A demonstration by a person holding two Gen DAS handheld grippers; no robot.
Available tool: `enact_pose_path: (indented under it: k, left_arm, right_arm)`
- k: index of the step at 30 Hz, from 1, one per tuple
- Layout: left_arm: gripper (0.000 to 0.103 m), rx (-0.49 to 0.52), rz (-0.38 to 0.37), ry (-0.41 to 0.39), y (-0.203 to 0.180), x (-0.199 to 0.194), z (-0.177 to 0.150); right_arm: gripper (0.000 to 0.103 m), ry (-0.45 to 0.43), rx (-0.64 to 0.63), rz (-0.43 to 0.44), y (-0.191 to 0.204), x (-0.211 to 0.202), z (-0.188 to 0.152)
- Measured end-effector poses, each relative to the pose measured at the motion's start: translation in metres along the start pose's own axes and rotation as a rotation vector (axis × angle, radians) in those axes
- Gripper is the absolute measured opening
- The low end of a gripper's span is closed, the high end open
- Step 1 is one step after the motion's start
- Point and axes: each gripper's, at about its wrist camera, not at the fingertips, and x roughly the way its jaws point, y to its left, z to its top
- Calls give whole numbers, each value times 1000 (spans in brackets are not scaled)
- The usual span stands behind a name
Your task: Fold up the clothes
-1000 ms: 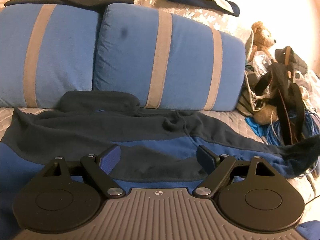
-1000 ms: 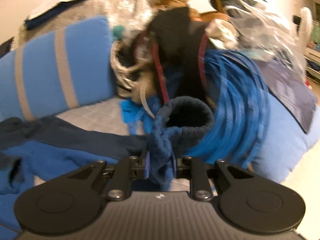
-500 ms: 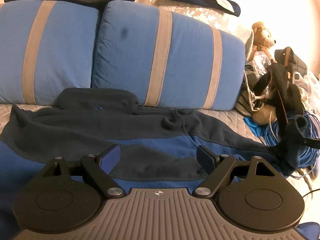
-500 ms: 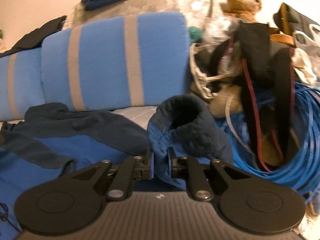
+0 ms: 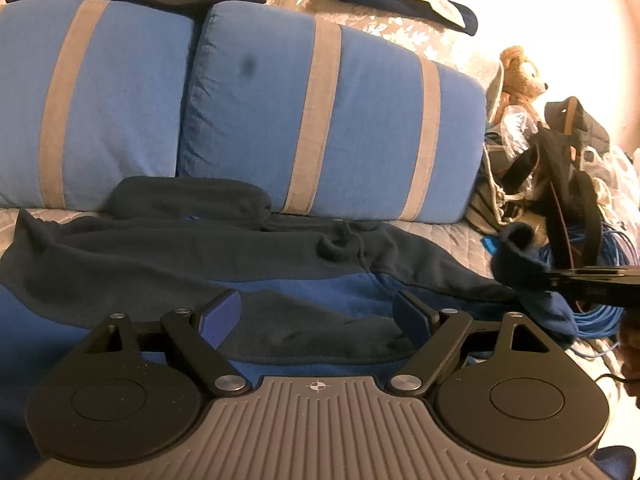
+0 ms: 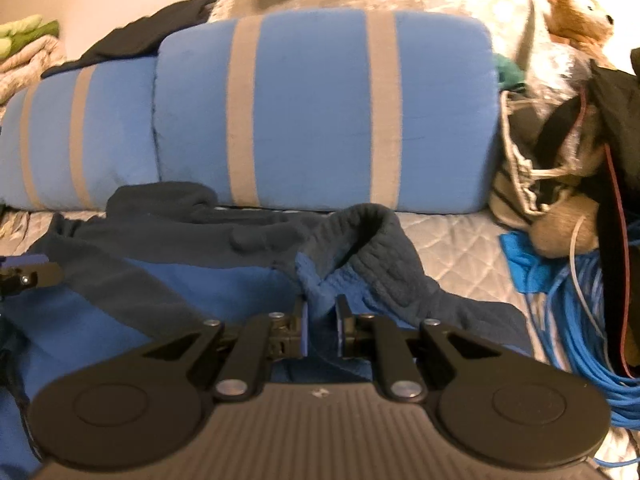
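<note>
Sleeve cuff (image 6: 360, 240) carried inward, quilted bed (image 6: 452, 248), striped blue cushions (image 6: 320, 112)

Warm, yellowish indoor light fills both views. The far right wall (image 5: 552, 20) is blown out to a pale glare in the left wrist view. Fisheye bending curves the striped cushions (image 6: 320, 120) near the edges. The right wrist view is softly motion-blurred throughout.

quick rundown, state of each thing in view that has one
left tool: open, holding nothing, over the sweater
right tool: shut on the sleeve cuff
sweater: spread on the bed, unfolded
sleeve cuff: lifted, bunched
blue cable: coiled
</note>
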Motion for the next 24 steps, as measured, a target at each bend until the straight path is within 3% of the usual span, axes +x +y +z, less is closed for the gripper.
enact_pose_path:
  k: [6, 8, 10, 11, 14, 19, 24]
  left_arm:
    - [84, -4, -10, -8, 0, 0, 0]
    - [84, -10, -14, -12, 1, 0, 0]
    - [84, -13, -17, -15, 1, -1, 0]
    - [84, -13, -18, -15, 2, -1, 0]
    - [84, -13, -16, -13, 1, -1, 0]
    - [84, -12, -27, -19, 0, -1, 1]
    - [84, -1, -35, -34, -2, -2, 0]
  right_arm:
    - [13, 16, -18, 25, 22, 17, 4]
    - [15, 25, -86, 31, 26, 18, -3]
    - [30, 34, -155, 38, 30, 18, -9]
    - [50, 39, -189, 41, 32, 18, -12]
    - [74, 52, -291, 51, 39, 18, -21]
    - [76, 75, -460, 67, 49, 18, -37]
    - [76, 92, -510, 83, 46, 27, -38]
